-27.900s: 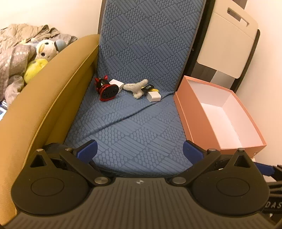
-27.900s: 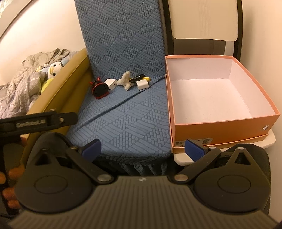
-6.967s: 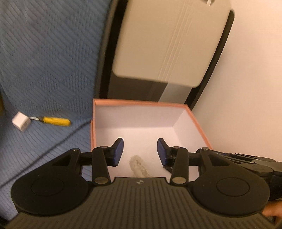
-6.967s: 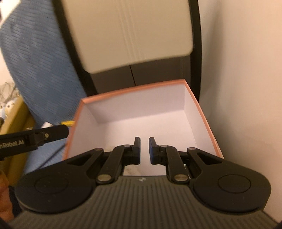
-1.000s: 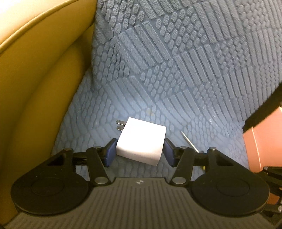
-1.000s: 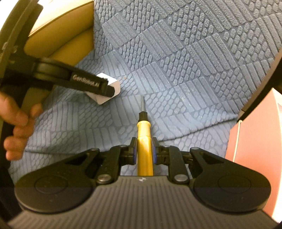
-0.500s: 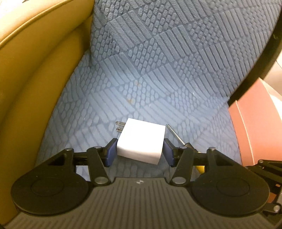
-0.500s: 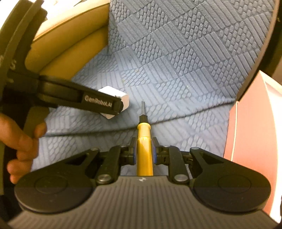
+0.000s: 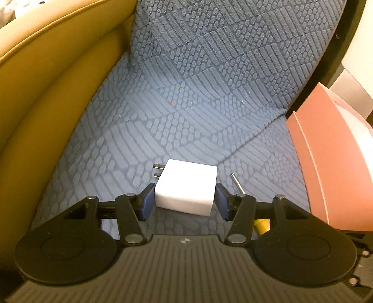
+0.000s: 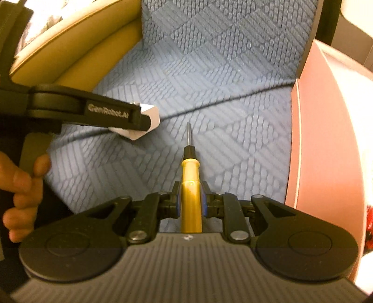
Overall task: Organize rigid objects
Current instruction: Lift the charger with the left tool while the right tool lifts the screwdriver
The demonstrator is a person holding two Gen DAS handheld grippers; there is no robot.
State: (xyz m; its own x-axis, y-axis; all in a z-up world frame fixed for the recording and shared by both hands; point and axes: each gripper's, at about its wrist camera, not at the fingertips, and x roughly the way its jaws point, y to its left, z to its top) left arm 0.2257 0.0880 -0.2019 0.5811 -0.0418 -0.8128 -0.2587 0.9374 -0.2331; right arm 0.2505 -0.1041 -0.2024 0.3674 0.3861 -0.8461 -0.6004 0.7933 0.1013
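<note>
White plastic charger, left of the box, sits clamped in the left hand-held gripper: light, stiff, slick-sided, best squeezed across flat faces. Nearer the box, the right hand-held gripper pinches the screwdriver by its hard handle.

**Blue-covered seat beside a tan armrest**

A blue cover, quilted in ribbed squares, lies over the seat and rises up the backrest at the far side. A crease in it runs from the near middle up toward the far right. On the left stands a padded tan armrest with a piped seam along its top. At the far right a black frame edges the backrest, with a pale panel behind it. Rumpled bedding shows past the armrest at the far left. The light is warm and yellowish.
</note>
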